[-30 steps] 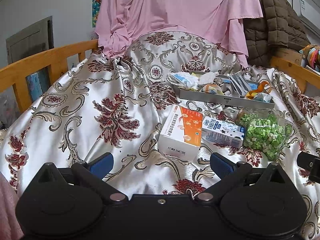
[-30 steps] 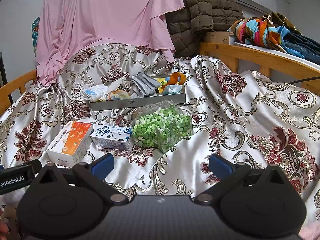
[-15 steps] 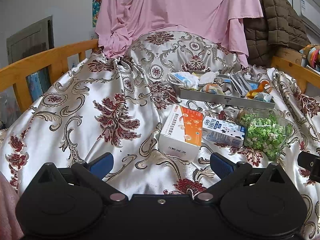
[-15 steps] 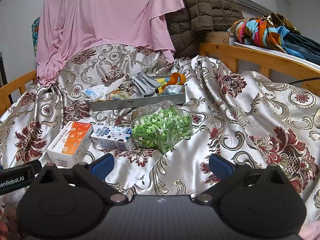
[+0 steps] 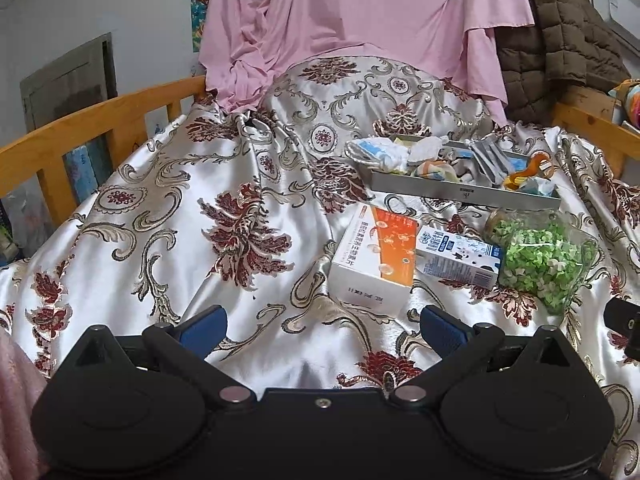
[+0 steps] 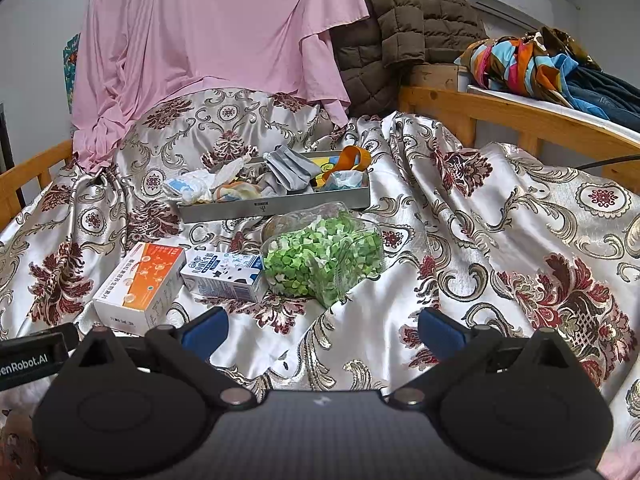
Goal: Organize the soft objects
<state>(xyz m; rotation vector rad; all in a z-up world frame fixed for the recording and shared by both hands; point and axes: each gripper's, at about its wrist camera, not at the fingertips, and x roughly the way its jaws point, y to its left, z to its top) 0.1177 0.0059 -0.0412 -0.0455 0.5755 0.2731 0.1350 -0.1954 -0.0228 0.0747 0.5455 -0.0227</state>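
Left gripper (image 5: 322,322) spread wide, nothing held, low over floral satin cover (image 5: 168,216). Right gripper (image 6: 322,326) likewise wide & empty. Landmark: metal tray (image 6: 276,204), holding soft stuff: grey cloth (image 6: 290,170), tissues (image 6: 192,186), orange strap (image 6: 354,156). Just in front of tray: clear bag w/ green bits (image 6: 324,256). Left of bag, touching: milk carton (image 6: 222,274), then orange-white box (image 6: 138,286). Behind tray: pink sheet (image 6: 208,44).

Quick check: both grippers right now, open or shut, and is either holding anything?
Left gripper: open, holding nothing.
Right gripper: open, holding nothing.
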